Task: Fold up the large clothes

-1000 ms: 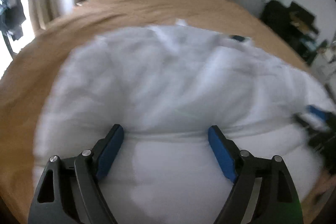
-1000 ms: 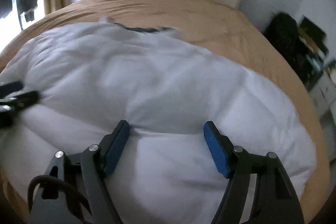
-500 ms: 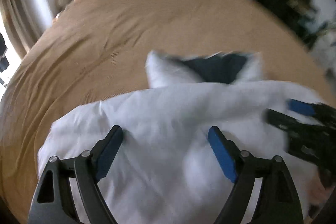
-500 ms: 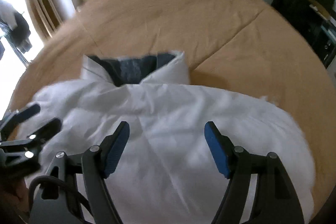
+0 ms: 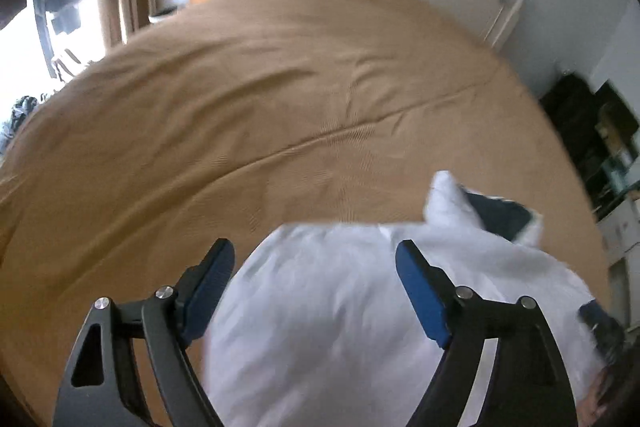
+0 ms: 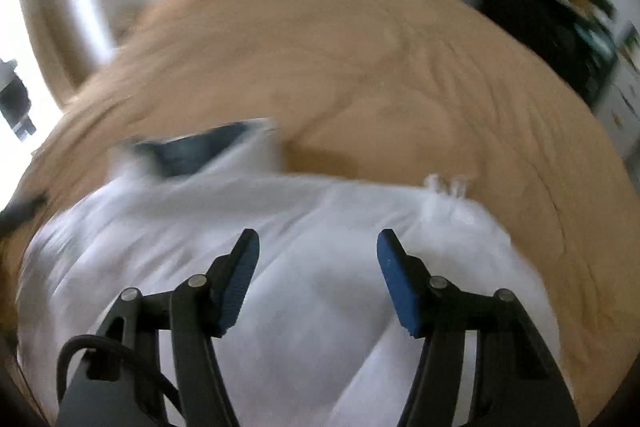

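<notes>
Lower frame: white jacket [image 5: 360, 327] had shrunk from spread to bundled on bed [image 5: 240, 107]; left gripper [image 5: 314, 267] and right gripper [image 6: 318, 255] gaped empty, fold likely done

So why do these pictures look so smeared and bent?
Right wrist view: motion blur smears the white garment and the bed. Left wrist view: sharper, though the garment is soft; window glare washes out the left edge. Both: the fisheye lens curves the bed.

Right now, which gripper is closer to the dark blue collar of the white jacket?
Probably the right gripper: the collar lies ahead of it to its left. From the left gripper, the collar is farther off to its right.
</notes>
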The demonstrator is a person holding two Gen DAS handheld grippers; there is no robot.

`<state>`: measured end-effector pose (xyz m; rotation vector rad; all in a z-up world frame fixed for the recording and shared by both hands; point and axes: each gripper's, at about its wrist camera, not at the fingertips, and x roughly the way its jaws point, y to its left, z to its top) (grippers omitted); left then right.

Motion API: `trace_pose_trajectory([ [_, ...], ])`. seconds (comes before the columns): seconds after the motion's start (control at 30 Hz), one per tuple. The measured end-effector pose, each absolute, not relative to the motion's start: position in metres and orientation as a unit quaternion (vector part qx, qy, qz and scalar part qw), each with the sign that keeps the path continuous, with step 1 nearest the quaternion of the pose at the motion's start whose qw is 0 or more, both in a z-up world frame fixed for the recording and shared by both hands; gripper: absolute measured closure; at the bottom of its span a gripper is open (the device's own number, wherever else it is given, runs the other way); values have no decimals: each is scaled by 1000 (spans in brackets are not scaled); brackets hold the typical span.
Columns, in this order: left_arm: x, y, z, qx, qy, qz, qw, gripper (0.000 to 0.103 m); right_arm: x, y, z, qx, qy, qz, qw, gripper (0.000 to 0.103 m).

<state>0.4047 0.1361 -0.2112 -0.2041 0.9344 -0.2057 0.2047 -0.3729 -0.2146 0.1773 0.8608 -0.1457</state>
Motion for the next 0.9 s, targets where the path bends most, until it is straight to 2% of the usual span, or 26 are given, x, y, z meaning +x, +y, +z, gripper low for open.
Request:
trace_pose_trajectory([
  [0.1, 330, 172, -202, -152, 432, -110, 882, 13, 159, -326, -205, 64, 382, -3, 922, 39],
  [0.17, 296, 191, -216, -180, 443, -106, 872, 11, 132, -302, -212, 42, 370, 27, 928, 29],
  [0.2, 274, 201, -227, -195, 459, -98, 861, 11, 125, -290, -225, 24, 382, 31, 923, 24],
  [0.27, 243, 212, -242, -219, 480, -101, 844, 11, 132, -279, -258, 12, 437, 32, 899, 24],
  [0.33, 224, 221, -259, -260, 493, -114, 822, 11, 131, -286, -275, 8, 417, 30, 908, 23],
  [0.43, 214, 216, -279, -299, 494, -142, 804, 11, 134, -292, -272, 23, 422, 31, 906, 23],
  [0.6, 228, 189, -297, -295, 502, -176, 794, 11, 138, -295, -273, 26, 420, 32, 907, 21],
  [0.7, 247, 171, -306, -310, 495, -187, 790, 0, 138, -291, -279, 31, 421, 34, 906, 21],
  [0.9, 278, 156, -324, -347, 494, -174, 778, 1, 137, -292, -282, 33, 421, 35, 906, 21],
])
